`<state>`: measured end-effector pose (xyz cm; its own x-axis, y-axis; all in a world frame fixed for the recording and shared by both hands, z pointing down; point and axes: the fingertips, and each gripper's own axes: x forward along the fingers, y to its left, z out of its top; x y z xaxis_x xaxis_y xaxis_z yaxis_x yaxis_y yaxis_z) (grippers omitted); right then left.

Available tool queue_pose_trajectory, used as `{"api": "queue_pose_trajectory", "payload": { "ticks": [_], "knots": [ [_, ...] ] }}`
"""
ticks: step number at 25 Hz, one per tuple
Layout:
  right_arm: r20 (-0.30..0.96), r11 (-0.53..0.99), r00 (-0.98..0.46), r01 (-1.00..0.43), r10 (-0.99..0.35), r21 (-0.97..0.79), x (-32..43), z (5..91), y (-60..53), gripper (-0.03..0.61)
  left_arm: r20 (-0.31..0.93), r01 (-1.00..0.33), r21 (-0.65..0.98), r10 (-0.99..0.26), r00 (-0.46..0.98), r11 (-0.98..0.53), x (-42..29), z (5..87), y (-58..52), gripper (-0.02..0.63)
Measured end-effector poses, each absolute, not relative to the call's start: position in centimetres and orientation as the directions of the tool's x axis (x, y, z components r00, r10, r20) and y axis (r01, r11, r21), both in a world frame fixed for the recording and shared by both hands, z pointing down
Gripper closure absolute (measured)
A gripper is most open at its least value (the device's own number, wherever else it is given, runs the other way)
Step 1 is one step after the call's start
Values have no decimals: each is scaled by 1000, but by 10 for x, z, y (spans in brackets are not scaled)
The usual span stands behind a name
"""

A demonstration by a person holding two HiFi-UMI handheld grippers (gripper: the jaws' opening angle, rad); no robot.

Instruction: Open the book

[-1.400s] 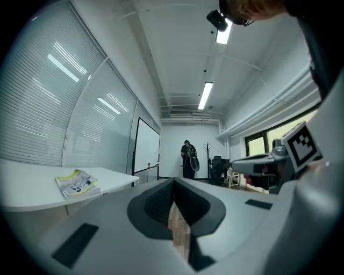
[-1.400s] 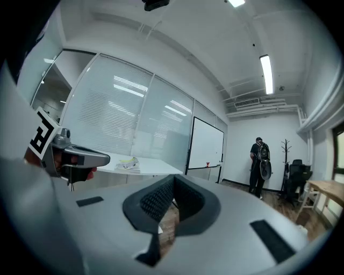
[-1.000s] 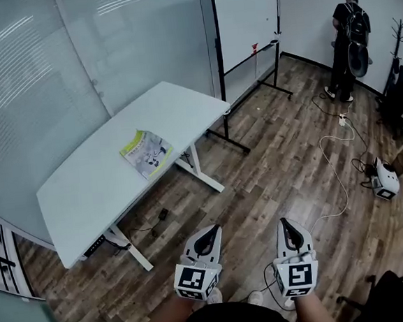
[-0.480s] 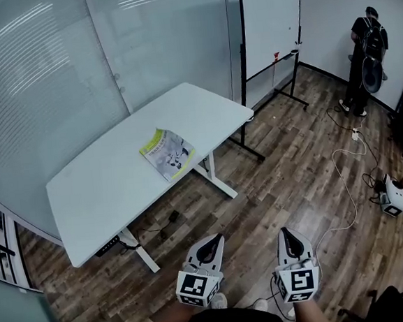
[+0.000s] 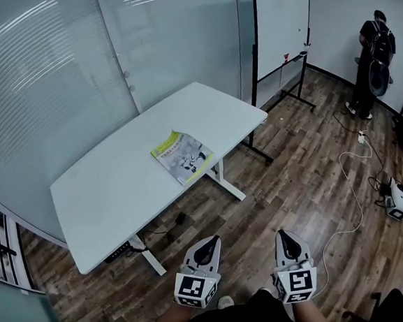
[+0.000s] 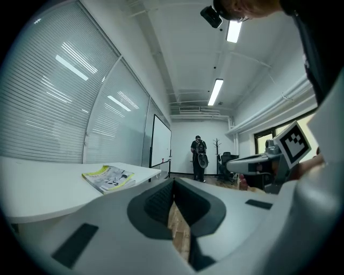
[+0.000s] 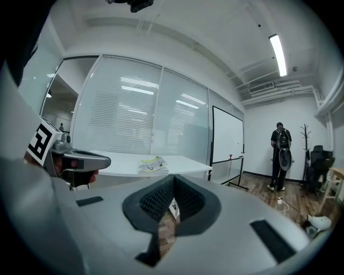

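Note:
A closed book (image 5: 182,157) with a yellow-green and white cover lies flat near the front edge of a white table (image 5: 113,189). Both grippers are held low over the wooden floor, well short of the table and apart from the book. My left gripper (image 5: 210,241) has its jaws together with nothing between them. My right gripper (image 5: 283,234) beside it is shut and empty as well. In the left gripper view the book (image 6: 107,177) sits ahead to the left of the gripper (image 6: 173,181). In the right gripper view the book (image 7: 153,164) lies just left of the gripper (image 7: 173,177).
A frosted glass wall with blinds runs behind the table. A whiteboard on a wheeled stand (image 5: 280,20) stands to the table's right. A person (image 5: 376,54) stands far right with their back turned. A white cable (image 5: 350,179) and a white device (image 5: 396,206) lie on the floor.
The table and book have come nearer and shifted right in the head view as I walked forward. Both grippers advanced with me and stayed shut and empty.

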<state>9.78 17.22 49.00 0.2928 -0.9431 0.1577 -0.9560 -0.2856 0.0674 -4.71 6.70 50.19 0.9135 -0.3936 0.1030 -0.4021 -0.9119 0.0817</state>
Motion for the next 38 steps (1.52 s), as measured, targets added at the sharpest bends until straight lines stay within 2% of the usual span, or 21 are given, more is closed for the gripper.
{"api": "queue_pose_trajectory", "payload": {
  "ticks": [9, 22, 38],
  "knots": [
    [187, -209, 212, -977, -959, 35, 119, 511, 115, 574, 145, -474, 94, -459, 877, -876, -40, 518, 26, 603],
    [227, 1, -3, -1000, -974, -8, 172, 511, -6, 574, 190, -633, 72, -613, 767, -770, 5, 520, -52, 603],
    [230, 239, -249, -968, -941, -71, 196, 532, -87, 574, 232, -790, 42, -763, 604, -612, 25, 530, -96, 603]
  ]
}}
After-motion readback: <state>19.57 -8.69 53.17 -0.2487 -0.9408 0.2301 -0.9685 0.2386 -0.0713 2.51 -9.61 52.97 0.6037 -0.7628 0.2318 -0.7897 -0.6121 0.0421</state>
